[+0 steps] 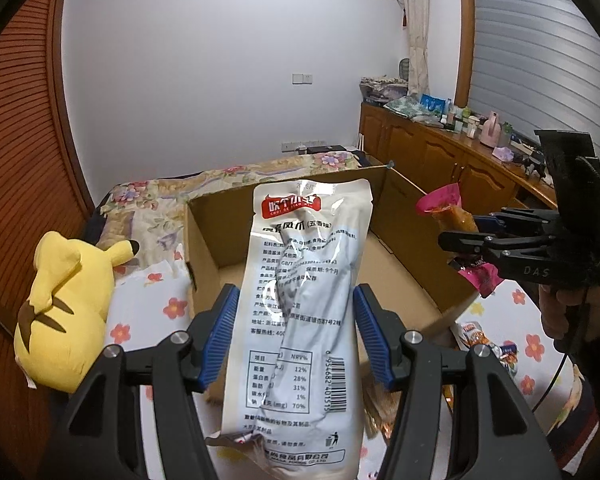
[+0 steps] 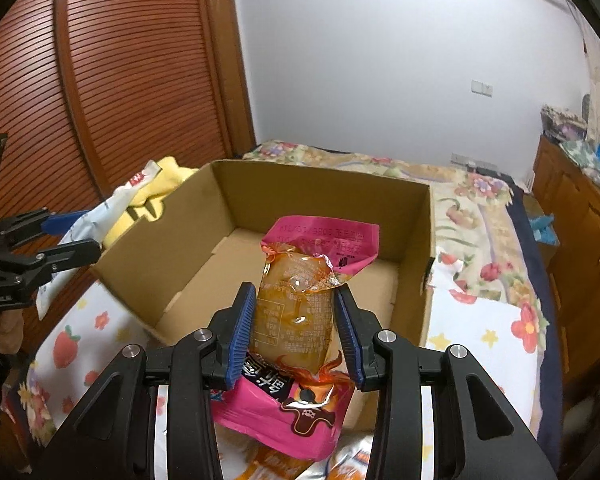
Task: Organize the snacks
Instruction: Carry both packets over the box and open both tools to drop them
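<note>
Both grippers carry snacks toward the cardboard box [image 2: 414, 240] at twelve o'clock: the left gripper [image 1: 296, 336] is clamped on the white packet [image 1: 300, 300], the right gripper [image 2: 296, 332] on the pink packet [image 2: 300, 312]. Next, I judge, each must reach over the box's open top and let go.

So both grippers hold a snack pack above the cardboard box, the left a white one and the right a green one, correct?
Not quite: the right gripper holds a pink pack with a clear amber window, not green, as the right wrist view shows. The left gripper does hold a white pack above the box.

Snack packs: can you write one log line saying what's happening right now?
left gripper: holds white pack | right gripper: holds pink pack | cardboard box: looks empty | both packs above box
</note>
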`<state>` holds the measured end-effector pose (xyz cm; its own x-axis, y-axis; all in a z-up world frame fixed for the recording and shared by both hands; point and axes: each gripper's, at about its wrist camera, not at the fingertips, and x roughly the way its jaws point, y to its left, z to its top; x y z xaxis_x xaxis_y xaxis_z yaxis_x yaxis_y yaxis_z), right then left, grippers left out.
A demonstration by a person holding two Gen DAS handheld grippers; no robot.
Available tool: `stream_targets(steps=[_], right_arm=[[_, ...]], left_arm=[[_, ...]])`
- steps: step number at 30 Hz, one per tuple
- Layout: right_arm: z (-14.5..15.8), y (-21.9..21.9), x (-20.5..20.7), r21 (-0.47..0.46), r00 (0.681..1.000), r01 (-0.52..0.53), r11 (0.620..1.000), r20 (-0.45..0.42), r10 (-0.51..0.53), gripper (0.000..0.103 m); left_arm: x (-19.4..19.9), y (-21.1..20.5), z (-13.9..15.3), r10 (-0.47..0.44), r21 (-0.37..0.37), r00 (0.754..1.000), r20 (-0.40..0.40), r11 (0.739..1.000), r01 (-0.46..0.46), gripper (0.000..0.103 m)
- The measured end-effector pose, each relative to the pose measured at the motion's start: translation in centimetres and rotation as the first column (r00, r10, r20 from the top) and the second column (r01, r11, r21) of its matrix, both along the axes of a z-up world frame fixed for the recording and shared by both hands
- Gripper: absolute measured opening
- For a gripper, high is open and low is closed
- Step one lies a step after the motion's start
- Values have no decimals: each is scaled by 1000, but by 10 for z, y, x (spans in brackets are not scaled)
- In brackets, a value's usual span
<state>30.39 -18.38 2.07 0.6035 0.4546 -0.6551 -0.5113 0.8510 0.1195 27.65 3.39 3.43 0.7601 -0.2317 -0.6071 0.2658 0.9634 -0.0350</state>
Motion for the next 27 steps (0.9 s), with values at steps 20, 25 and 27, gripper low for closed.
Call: stream_targets(steps=[20,25,27], right_arm=[[-19,-5,20,-46,999,37,998,-26,-38,50],[-16,-8,8,-32,1000,25,999,-19,-25,52],[-15,-8,2,-30,1000,18,999,-13,-19,52]], left_arm=[[54,-26,-24,-7,30,998,-68,999,9,59],[59,-32,-26,5,46,998,-69,999,-2,63],[61,-31,-28,5,37,997,-78,999,-2,65]])
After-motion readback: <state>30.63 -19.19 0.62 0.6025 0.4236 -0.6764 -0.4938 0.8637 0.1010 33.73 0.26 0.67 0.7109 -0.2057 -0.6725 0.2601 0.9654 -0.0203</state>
